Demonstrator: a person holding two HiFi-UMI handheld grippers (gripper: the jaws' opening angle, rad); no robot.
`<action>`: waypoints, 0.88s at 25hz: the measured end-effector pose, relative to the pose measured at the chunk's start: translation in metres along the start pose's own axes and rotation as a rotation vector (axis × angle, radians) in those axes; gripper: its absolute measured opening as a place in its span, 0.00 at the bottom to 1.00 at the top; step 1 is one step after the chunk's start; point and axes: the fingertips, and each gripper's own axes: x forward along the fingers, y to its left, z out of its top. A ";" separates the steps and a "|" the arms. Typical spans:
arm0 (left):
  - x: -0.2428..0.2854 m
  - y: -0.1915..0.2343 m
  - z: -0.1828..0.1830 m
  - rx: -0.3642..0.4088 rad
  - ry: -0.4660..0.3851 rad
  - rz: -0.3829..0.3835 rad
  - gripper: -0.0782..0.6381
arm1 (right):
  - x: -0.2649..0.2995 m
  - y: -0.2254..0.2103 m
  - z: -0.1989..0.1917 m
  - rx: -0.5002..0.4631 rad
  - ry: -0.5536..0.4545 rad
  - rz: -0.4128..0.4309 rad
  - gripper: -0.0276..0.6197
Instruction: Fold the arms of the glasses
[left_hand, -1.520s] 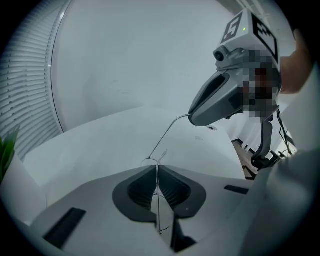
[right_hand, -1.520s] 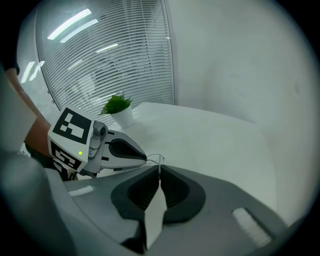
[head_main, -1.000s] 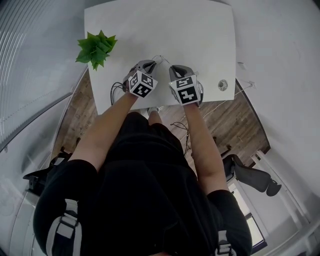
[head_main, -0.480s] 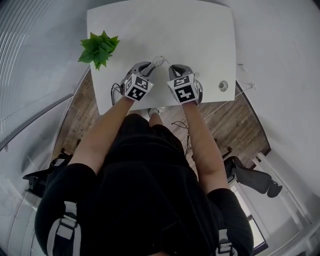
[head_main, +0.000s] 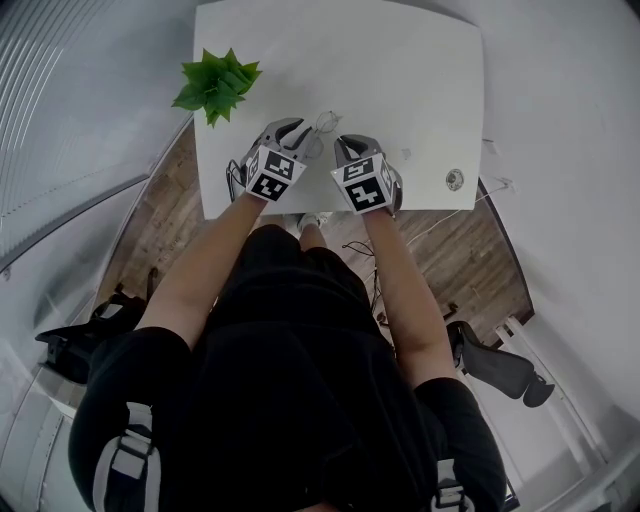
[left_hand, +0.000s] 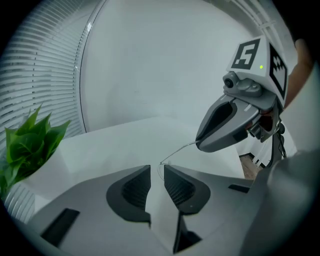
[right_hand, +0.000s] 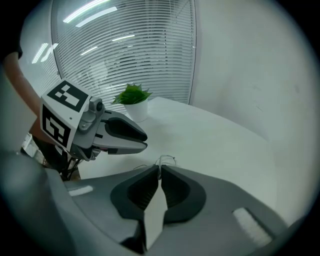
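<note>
- Progress: folding is judged under way, not finished. The glasses (head_main: 322, 124), a thin wire pair, sit between the two tool tips over the near middle of the white bench (head_main: 420, 70). Whether they rest on it or are lifted just clear cannot be told.
- Right tongs (right_hand: 160, 168): drawn together to a hairline and pinching the wire frame at their very tips. One lens rim shows just beyond them.
- Left tongs (left_hand: 156, 169): a narrow gap, closing at this moment. The end of a thin wire lies right at their tips, but the pads are not seen pressing on it.
- In the left gripper view, one length of the frame runs as a straight wire from the right tool's tip across to the left tips. That arm appears spread, or only partly swung in.
- Remaining, in my judgement: bring that arm flat behind the lenses, then the other arm.
- Hard to make out: the second arm, both hinges and the fold angle. The frame is too fine in every view.
- Plant (head_main: 215, 85) stands at the bench's far left corner, well apart.
</note>
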 end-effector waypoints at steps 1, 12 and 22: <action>-0.003 0.001 0.001 -0.004 -0.006 0.004 0.24 | 0.002 0.004 -0.001 -0.007 0.003 0.005 0.09; -0.024 -0.003 0.004 0.006 -0.052 0.001 0.23 | 0.033 0.040 -0.038 -0.037 0.082 0.075 0.11; -0.035 -0.001 0.011 0.016 -0.079 0.017 0.23 | 0.045 0.053 -0.059 0.052 0.119 0.180 0.33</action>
